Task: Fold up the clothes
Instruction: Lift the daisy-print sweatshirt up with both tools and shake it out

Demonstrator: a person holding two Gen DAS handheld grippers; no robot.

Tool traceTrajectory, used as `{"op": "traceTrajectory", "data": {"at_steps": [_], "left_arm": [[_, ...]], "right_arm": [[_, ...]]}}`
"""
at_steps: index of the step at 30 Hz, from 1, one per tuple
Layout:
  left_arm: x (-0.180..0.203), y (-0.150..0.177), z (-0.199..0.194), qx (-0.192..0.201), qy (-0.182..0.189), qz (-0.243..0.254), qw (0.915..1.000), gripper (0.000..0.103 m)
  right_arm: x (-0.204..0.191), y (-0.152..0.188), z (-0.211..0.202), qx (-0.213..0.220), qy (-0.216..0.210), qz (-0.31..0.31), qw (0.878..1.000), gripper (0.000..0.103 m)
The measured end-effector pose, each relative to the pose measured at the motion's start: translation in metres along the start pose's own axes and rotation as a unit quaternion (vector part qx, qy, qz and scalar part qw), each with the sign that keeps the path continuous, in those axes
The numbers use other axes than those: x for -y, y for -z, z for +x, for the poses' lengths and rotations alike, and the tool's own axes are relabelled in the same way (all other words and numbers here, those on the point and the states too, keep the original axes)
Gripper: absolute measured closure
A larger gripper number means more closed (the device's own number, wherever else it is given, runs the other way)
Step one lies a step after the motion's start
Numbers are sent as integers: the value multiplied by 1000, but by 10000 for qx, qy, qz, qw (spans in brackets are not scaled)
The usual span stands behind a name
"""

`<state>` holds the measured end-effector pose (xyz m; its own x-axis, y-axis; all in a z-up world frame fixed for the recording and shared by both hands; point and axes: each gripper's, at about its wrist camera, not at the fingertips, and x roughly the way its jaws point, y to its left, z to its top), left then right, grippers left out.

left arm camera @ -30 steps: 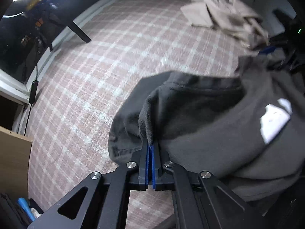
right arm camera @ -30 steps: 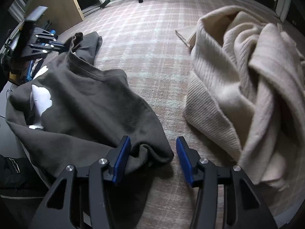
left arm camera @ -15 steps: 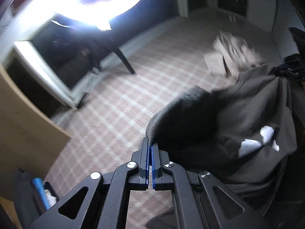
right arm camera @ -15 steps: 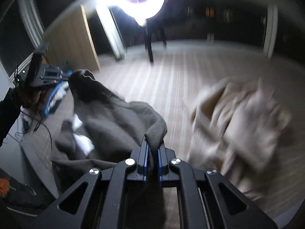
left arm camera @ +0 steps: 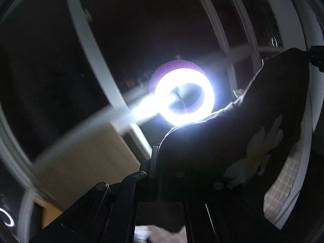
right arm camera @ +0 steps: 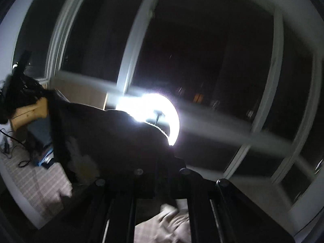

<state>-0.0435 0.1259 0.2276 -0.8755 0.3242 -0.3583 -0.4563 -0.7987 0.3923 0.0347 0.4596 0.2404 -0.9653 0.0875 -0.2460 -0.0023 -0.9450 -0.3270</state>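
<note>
A dark grey sweatshirt [left arm camera: 232,141] with a white print [left arm camera: 261,151] hangs in the air, stretched between both grippers. My left gripper [left arm camera: 157,154] is shut on one top corner of it, and the cloth runs up to the right gripper [left arm camera: 316,57] at the far right edge. In the right wrist view my right gripper [right arm camera: 162,158] is shut on the other corner of the sweatshirt [right arm camera: 105,133], which reaches left to the left gripper [right arm camera: 22,87]. Both views are dark and backlit, so the fingertips show only as silhouettes.
A bright ring light [left arm camera: 184,97] on a stand shines in front of dark windows with white frames [right arm camera: 129,46]. Below lie the checked carpet [right arm camera: 34,174] and a blurred cream sweater [right arm camera: 174,218]. A wooden cabinet [left arm camera: 87,162] stands at the left.
Both grippers have swung up from the floor, lifting the sweatshirt into the air. The right gripper, open one second ago, has shut on the sweatshirt's corner. The views now face the windows and ring light.
</note>
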Motion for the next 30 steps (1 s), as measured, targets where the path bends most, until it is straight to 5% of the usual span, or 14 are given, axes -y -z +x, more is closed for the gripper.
{"op": "traceTrajectory", "data": {"at_steps": [9,14,20,25,30], "left_arm": [[-47,-66,-164,959,-978,91,9905,102],[-34,-52,-171,896,-1160,317,9887,102],[-18,-34,-178,808,-1372,595,9854,101],[-8,-10,-124,240,-1226,625,9902,100],[-6,18,-2,-605,-1069,499,9912,100]], "right_arm": [[-22,-86,-103,931,506,-318,9939,97],[-31,-89,-124,1115,736,-494,9898,97],[-37,-64,-96,1011,825,-618,9895,97],[-38,-30,-32,681,671,-658,9932,97],[-34,8,82,107,325,-516,9981,97]]}}
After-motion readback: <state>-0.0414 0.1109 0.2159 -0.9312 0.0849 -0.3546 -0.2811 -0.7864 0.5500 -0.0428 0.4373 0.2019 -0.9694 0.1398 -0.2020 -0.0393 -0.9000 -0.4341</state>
